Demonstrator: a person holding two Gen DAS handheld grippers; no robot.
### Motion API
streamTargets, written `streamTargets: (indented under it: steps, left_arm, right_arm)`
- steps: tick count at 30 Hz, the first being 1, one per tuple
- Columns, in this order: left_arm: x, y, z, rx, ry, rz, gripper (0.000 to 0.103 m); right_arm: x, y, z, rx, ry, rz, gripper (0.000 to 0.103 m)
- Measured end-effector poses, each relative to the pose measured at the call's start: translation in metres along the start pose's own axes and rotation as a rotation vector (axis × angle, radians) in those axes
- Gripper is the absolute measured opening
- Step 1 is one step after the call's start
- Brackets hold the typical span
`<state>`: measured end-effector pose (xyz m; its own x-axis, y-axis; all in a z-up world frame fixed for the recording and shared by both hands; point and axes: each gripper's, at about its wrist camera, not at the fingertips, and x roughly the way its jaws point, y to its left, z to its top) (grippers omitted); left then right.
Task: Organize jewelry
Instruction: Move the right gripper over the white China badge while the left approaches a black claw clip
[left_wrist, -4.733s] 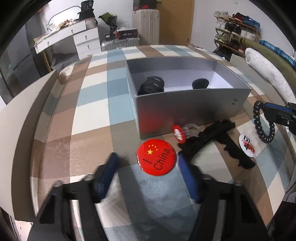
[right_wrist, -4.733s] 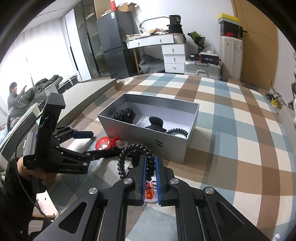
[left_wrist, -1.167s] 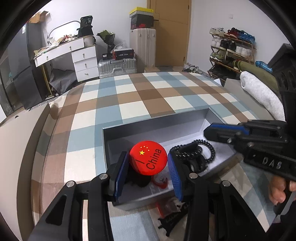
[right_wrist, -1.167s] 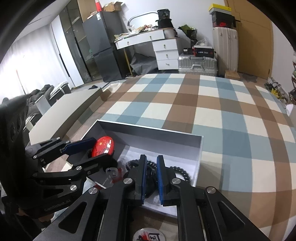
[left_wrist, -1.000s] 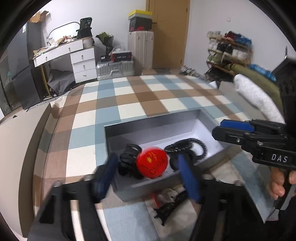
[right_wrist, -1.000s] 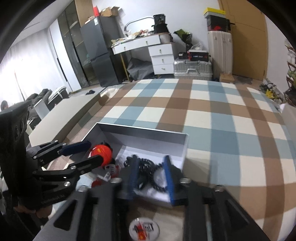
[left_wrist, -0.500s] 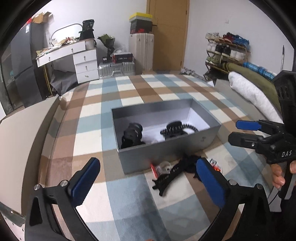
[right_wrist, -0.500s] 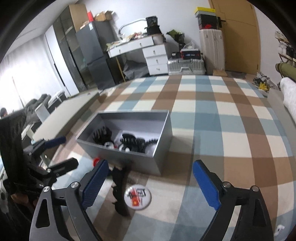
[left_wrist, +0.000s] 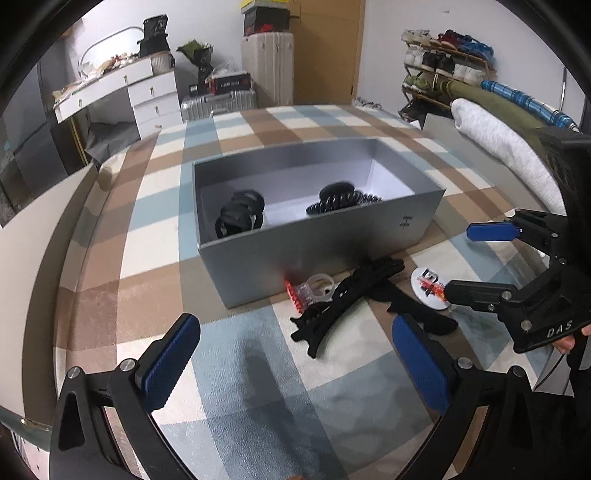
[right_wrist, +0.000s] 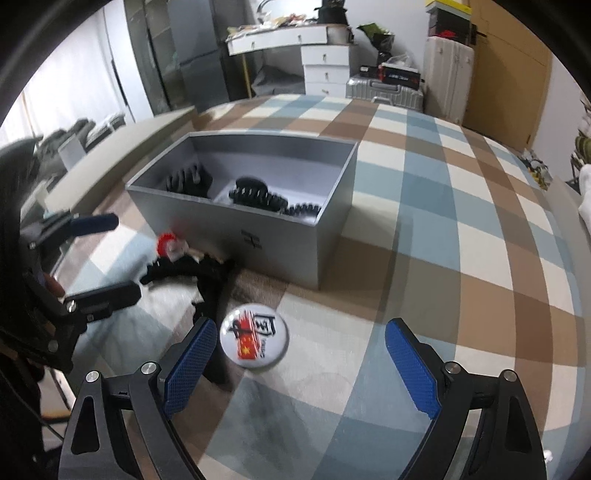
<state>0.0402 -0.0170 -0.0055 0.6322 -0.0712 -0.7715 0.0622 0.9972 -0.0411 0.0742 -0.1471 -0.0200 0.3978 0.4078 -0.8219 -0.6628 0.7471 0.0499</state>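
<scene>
Grey box (right_wrist: 295, 236) ahead of both tongs, already holding black hair clips. Long black clip (left_wrist: 343, 302) just ahead of the left tongs (left_wrist: 295, 362), slightly right of centre, long axis slanting from near-left toward far-right, one end near the box front. White badge (right_wrist: 254, 340) flat on the checked cloth, just ahead of the right tongs (right_wrist: 301, 363), beside the left finger. Both tongs spread wide, holding nothing. Right nearer the badge, left nearer the clip.

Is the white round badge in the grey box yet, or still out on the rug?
Out. The white round badge lies flat on the checked rug, in front of the open grey box.
</scene>
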Motion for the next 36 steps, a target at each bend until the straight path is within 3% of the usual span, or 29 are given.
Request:
streamTargets:
  steps: [11, 23, 31, 36]
  left_arm:
    - [0.008, -0.001, -0.004, 0.003, 0.032, -0.008, 0.101]
    - [0.010, 0.000, -0.005, 0.002, 0.026, -0.015, 0.101]
    - [0.010, 0.001, -0.005, -0.003, 0.023, -0.014, 0.101]
    - [0.011, 0.002, -0.005, -0.006, 0.017, -0.018, 0.101]
  right_arm:
    - [0.013, 0.005, -0.007, -0.055, 0.060, -0.023, 0.093]
    - [0.019, 0.010, -0.004, -0.042, 0.034, -0.038, 0.091]
    - [0.016, 0.010, -0.003, -0.041, 0.021, -0.041, 0.080]
    - [0.014, 0.016, -0.003, -0.063, 0.011, -0.027, 0.063]
